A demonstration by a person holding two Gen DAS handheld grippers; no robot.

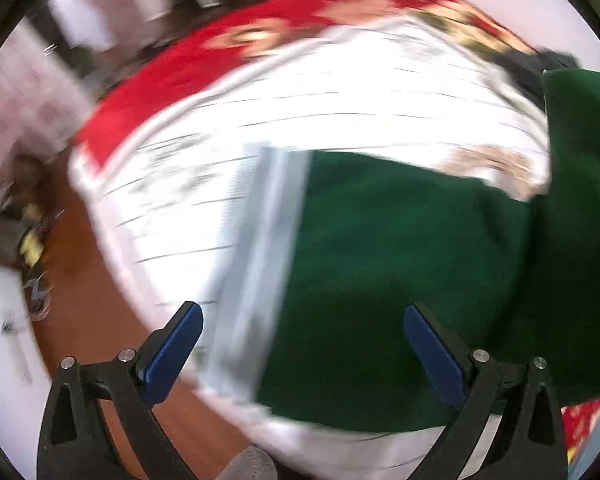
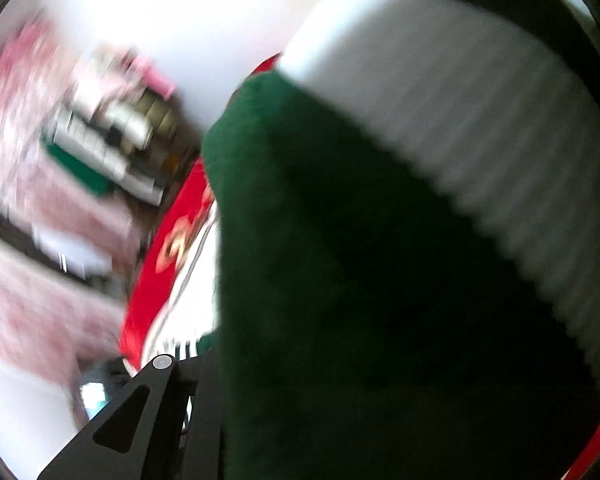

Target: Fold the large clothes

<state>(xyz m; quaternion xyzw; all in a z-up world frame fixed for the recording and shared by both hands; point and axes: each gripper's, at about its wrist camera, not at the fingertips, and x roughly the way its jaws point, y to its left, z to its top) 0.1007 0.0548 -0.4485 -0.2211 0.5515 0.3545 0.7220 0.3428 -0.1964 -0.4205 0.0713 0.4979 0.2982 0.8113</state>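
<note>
The left tongs (image 1: 302, 332) stand wide apart at the bottom of the left wrist view, nothing between their blue pads. The right tongs (image 2: 236, 408) are mostly hidden behind cloth in the right wrist view; only one black arm shows at lower left, and they seem clamped on the green garment (image 2: 340, 300), which drapes straight over them and fills the frame's middle and right.

That garment, dark green with a white ribbed band (image 2: 480, 120), also lies across the centre and right of the left wrist view, spread on a white sheet with thin dark lines (image 1: 300, 100). A red patterned cover (image 1: 188, 68) edges the sheet toward the upper left, and brown floor (image 1: 84, 280) shows at lower left. Both views are heavily blurred.

The step in hand looks like lifting one edge to carry it over. To do it well, keep the held edge taut and level, bring the free tongs to the matching corner, and lay edge on edge without dragging the sheet.
</note>
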